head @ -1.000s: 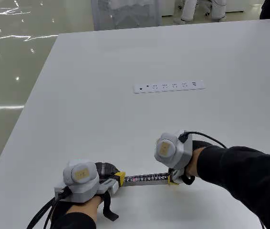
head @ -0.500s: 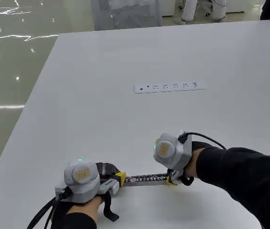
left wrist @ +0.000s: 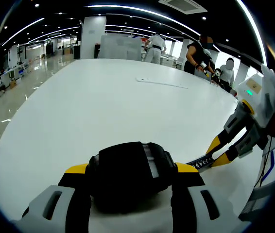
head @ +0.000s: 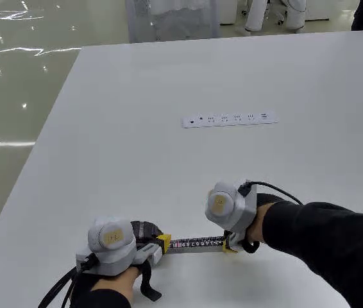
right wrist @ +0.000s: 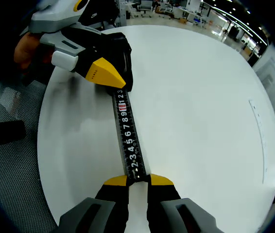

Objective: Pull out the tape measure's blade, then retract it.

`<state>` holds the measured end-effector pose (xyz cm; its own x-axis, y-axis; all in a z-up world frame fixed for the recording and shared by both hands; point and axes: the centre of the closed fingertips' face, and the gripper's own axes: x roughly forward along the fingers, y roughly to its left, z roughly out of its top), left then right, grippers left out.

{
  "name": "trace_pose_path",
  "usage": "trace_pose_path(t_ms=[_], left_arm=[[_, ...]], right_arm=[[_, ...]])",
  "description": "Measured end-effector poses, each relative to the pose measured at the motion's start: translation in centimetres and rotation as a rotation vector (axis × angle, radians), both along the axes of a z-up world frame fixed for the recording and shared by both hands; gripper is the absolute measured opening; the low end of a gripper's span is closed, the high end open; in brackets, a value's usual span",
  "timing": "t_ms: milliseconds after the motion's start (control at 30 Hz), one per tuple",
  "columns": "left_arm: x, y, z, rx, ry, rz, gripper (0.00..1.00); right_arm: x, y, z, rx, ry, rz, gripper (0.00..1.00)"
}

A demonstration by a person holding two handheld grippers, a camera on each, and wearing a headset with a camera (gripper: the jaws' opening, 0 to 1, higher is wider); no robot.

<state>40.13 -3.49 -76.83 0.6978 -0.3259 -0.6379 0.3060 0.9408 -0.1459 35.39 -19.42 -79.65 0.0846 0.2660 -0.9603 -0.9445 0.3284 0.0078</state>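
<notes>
The black tape measure case (head: 144, 229) rests on the white table (head: 168, 147) near its front edge, and my left gripper (head: 159, 244) is shut on it. In the left gripper view the case (left wrist: 128, 172) sits between the yellow-tipped jaws of the left gripper (left wrist: 130, 170). A short length of blade (head: 197, 242) runs right from the case to my right gripper (head: 228, 246). In the right gripper view the numbered blade (right wrist: 128, 141) lies flat on the table, with my right gripper (right wrist: 137, 180) shut on its end. The case (right wrist: 113, 53) is at the far end.
A white power strip (head: 228, 119) lies mid-table, well beyond the grippers. The table's left edge (head: 37, 147) drops to a shiny floor. The case's black wrist strap (head: 146, 285) trails toward me. Several people stand far off (left wrist: 196, 48).
My right gripper has moved slightly left toward the case, so the exposed blade is a little shorter. The left gripper has kept its hold on the case.
</notes>
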Motion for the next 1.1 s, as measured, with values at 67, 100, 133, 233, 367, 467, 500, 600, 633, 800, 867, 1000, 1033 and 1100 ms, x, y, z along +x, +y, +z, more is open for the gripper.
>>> trace_pose_path(t_ms=[67,100,133,233,367,467,500,600,633,800,867,1000,1033,1100], left_arm=[[0.0,0.0,0.0,0.000,0.000,0.000,0.62],[0.0,0.0,0.0,0.000,0.001,0.000,0.62],[0.0,0.0,0.0,-0.001,0.001,0.000,0.62],[0.0,0.0,0.0,-0.002,0.001,0.000,0.62],[0.0,0.0,0.0,-0.002,0.000,0.000,0.62],[0.0,0.0,0.0,-0.002,0.001,0.002,0.62],[0.0,0.0,0.0,-0.002,0.001,0.003,0.62],[0.0,0.0,0.0,-0.003,0.001,0.003,0.62],[0.0,0.0,0.0,-0.003,0.001,0.002,0.62],[0.0,-0.1,0.0,-0.005,0.005,0.001,0.62],[0.0,-0.1,-0.1,-0.004,0.005,0.000,0.62],[0.0,-0.1,-0.1,-0.006,0.004,0.001,0.62],[-0.1,-0.1,-0.1,-0.007,0.004,0.001,0.62],[-0.1,-0.1,-0.1,-0.008,0.003,0.000,0.62]], right_arm=[[0.0,0.1,0.0,0.000,-0.001,0.000,0.09],[0.0,0.1,0.0,0.000,-0.001,0.001,0.09],[0.0,0.2,0.0,0.000,-0.001,0.001,0.09],[0.0,0.3,0.0,0.002,0.002,0.002,0.09],[0.1,0.4,0.0,0.003,0.001,0.000,0.09],[0.1,0.6,0.0,0.004,0.000,-0.001,0.09],[0.1,0.7,0.0,0.005,0.001,-0.002,0.09],[0.2,1.1,0.0,0.018,-0.002,-0.008,0.09],[0.3,2.1,0.1,0.069,-0.011,-0.034,0.09],[0.2,5.8,-0.1,0.067,-0.063,-0.002,0.08],[0.6,5.6,-0.2,0.070,-0.044,-0.016,0.09],[0.5,5.5,-0.2,0.095,-0.032,-0.024,0.09],[0.5,5.6,-0.2,0.094,-0.035,-0.015,0.09],[0.6,5.6,-0.2,0.097,-0.036,-0.008,0.09]])
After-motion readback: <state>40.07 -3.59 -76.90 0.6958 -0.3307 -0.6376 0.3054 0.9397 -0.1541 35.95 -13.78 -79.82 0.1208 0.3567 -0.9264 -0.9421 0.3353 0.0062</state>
